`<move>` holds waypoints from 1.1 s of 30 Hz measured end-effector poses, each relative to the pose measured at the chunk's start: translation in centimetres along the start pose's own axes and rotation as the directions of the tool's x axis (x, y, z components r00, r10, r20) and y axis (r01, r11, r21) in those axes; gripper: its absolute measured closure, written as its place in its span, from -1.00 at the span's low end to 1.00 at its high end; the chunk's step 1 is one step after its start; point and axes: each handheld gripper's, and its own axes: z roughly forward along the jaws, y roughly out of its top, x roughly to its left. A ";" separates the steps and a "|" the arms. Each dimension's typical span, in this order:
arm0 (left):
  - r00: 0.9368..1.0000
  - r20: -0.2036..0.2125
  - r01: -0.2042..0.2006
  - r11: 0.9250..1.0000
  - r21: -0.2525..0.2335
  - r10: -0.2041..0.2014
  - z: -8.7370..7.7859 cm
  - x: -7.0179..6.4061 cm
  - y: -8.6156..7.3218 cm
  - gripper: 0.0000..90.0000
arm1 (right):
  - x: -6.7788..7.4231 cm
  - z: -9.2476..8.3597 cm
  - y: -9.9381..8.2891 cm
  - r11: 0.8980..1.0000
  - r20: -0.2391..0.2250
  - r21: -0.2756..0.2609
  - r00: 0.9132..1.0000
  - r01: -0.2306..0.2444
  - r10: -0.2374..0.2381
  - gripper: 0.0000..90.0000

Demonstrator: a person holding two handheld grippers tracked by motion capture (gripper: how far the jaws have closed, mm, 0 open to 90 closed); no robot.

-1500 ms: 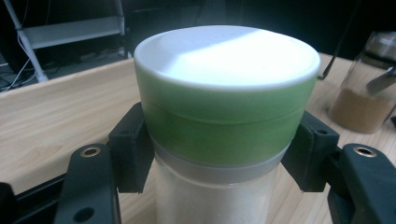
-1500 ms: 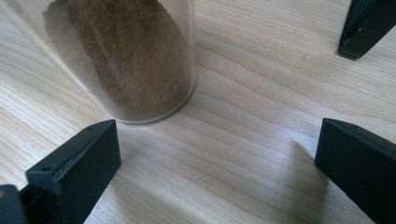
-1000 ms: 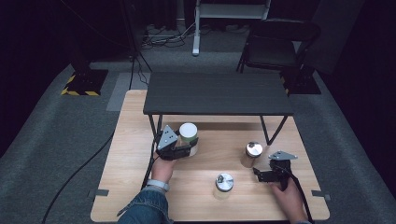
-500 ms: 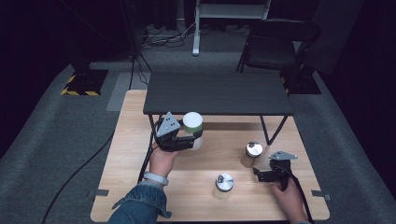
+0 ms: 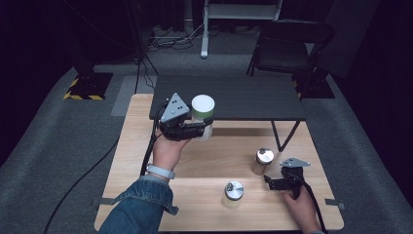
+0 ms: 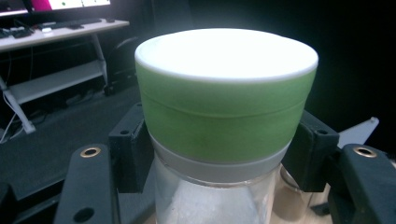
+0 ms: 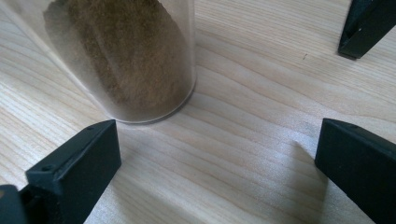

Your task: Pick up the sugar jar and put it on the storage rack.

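My left gripper point(image 5: 197, 130) has its fingers point(image 6: 130, 147) clamped on a jar point(image 5: 202, 116) with a green-and-white lid, gripping it just below the lid. I hold it upright in the air above the wooden bench point(image 5: 141, 126), right in front of the near edge of the dark shelf point(image 5: 243, 97) that stands on legs over the back of the bench. One shelf leg point(image 5: 278, 136) comes down to my right.

My right gripper point(image 5: 272, 184) lies low on the bench near the right edge, fingers point(image 7: 74, 168) spread wide with bare wood between them. A jar of brown powder point(image 5: 263, 161) stands just ahead of it, beside one finger, not gripped. Another silver-lidded jar point(image 5: 233, 193) stands near the front edge, to its left. Beyond the bench, a folding chair point(image 5: 292, 48) sits on the grey floor.
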 end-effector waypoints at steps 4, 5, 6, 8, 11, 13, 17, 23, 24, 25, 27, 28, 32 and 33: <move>1.000 -0.015 -0.022 1.000 0.000 0.022 0.3 0.0 1.1 -0.23 | 0.0 0.0 0.0 1.000 0.000 0.000 1.000 0.000 0.000 -1.00; 0.999 -0.029 -0.037 0.999 -0.002 0.037 0.5 0.0 1.7 -0.23 | 0.0 0.0 0.0 1.000 0.000 0.000 1.000 0.000 0.000 -1.00; 0.999 -0.031 -0.040 0.999 -0.005 0.040 0.6 0.1 2.0 -0.23 | 0.0 0.0 0.0 1.000 0.000 0.000 1.000 0.000 0.000 -1.00; 0.999 -0.032 -0.036 0.999 -0.011 0.035 0.8 0.4 2.4 -0.23 | 0.0 0.0 0.0 1.000 0.000 0.000 1.000 0.000 0.000 -1.00; 0.999 -0.037 -0.029 0.999 -0.014 0.028 1.0 0.7 2.9 -0.23 | 0.0 0.0 0.0 1.000 0.000 0.000 1.000 -0.001 0.001 -1.00; 0.999 -0.047 -0.024 1.000 -0.019 0.023 1.2 0.9 3.2 -0.23 | 0.0 0.0 0.0 1.000 0.000 -0.001 1.000 0.001 -0.001 -1.00; 0.997 -0.081 -0.009 1.000 -0.024 0.007 1.9 1.3 3.6 -0.23 | 0.0 0.0 0.0 1.000 0.000 -0.001 1.000 0.000 0.000 -1.00; 0.993 -0.118 0.026 1.000 -0.014 -0.028 2.9 2.1 3.6 -0.23 | 0.0 0.0 0.0 1.000 0.000 -0.001 1.000 0.000 0.000 -1.00; 0.992 -0.125 0.034 0.999 -0.013 -0.036 3.1 2.3 3.6 -0.23 | 0.0 0.0 0.0 1.000 0.000 -0.001 1.000 0.000 0.000 -1.00; 0.990 -0.133 0.040 0.999 -0.014 -0.041 3.3 2.4 3.6 -0.23 | 0.0 0.0 0.0 1.000 0.000 0.000 1.000 -0.001 0.001 -1.00; 0.987 -0.147 0.054 0.998 -0.018 -0.056 3.6 2.7 3.4 -0.23 | 0.0 0.0 0.0 1.000 0.000 0.000 1.000 -0.001 0.001 -1.00; 0.986 -0.154 0.067 0.998 -0.021 -0.069 3.7 2.8 3.3 -0.23 | 0.0 0.0 0.0 1.000 0.000 0.000 1.000 -0.001 0.001 -1.00; 0.975 -0.197 0.100 0.995 0.002 -0.098 4.7 3.1 2.5 -0.23 | 0.0 0.0 0.0 1.000 0.000 0.000 1.000 -0.001 0.001 -1.00; 0.974 -0.199 0.111 0.994 0.001 -0.109 4.8 3.3 2.2 -0.23 | 0.0 0.0 0.0 1.000 0.000 0.000 1.000 -0.001 0.001 -1.00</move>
